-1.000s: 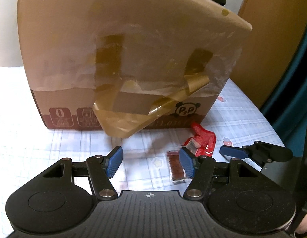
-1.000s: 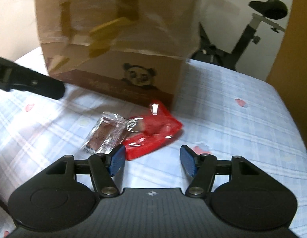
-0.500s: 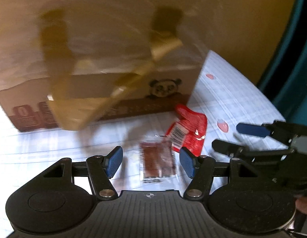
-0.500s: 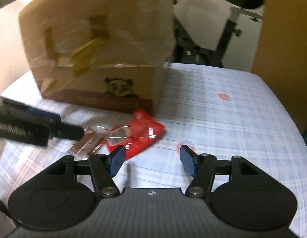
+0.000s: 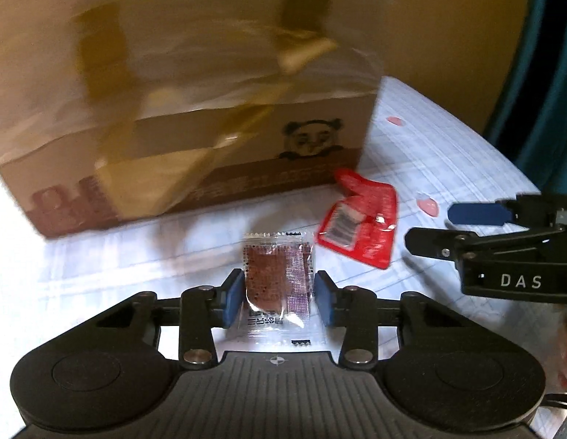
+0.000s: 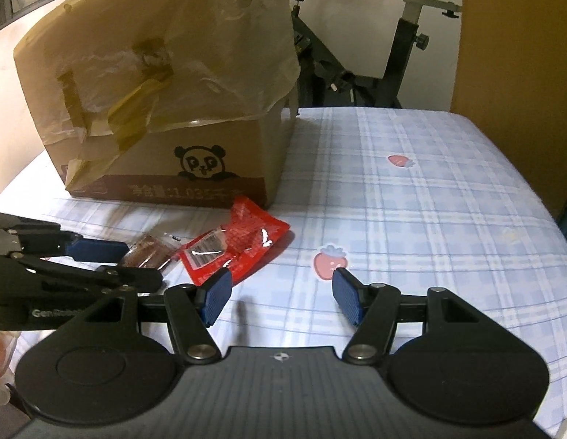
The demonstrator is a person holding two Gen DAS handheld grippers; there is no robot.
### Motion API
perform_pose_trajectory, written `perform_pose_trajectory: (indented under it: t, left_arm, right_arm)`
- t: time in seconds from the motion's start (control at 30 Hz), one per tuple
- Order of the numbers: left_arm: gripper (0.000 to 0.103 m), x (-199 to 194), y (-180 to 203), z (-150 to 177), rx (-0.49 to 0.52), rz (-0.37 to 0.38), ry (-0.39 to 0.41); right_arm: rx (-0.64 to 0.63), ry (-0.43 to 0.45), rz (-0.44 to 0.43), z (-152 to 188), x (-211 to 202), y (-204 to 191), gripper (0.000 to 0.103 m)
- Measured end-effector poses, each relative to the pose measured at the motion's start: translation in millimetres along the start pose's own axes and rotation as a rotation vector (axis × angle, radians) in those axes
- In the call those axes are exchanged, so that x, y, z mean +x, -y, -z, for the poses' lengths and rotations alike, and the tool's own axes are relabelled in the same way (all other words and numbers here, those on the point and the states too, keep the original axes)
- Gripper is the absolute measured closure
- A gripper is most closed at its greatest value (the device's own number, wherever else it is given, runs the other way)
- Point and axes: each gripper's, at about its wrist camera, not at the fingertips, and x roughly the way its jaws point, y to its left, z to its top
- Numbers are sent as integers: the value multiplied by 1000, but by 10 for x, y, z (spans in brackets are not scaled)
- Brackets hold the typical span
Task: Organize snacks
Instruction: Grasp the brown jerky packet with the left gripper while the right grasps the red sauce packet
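A clear packet with a brown snack (image 5: pixel 278 281) lies on the checked cloth between the pads of my left gripper (image 5: pixel 279 301), whose jaws stand open around it with small gaps each side. It also shows in the right wrist view (image 6: pixel 148 254). A red snack packet (image 5: pixel 362 225) lies just right of it, near the corner of the cardboard box (image 5: pixel 195 109); it also shows in the right wrist view (image 6: pixel 236 245). My right gripper (image 6: pixel 280 298) is open and empty, right of the red packet, above the cloth.
The panda-printed box (image 6: pixel 166 109), draped with a plastic bag and peeling tape, stands at the back left. The table (image 6: pixel 430 219) has a blue checked cloth with strawberry prints. An exercise bike (image 6: pixel 393 55) stands behind the table; a brown panel (image 6: pixel 521 55) is at right.
My left gripper has moved right and forward so the brown packet now lies between its pads. My right gripper has drawn back and to the right of the red packet.
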Motion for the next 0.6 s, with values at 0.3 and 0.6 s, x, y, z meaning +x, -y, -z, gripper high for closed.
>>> perform_pose_trajectory:
  t: [0.3,0.6]
  left_arm:
    - [59,-416,-458,121,-151,-29,81]
    - [59,-651,-747,210,-230,-50,127]
  right_arm:
    - [43,-47,-29,-88,159,-117,40]
    - [156,-66,15,-329,388,-191,38]
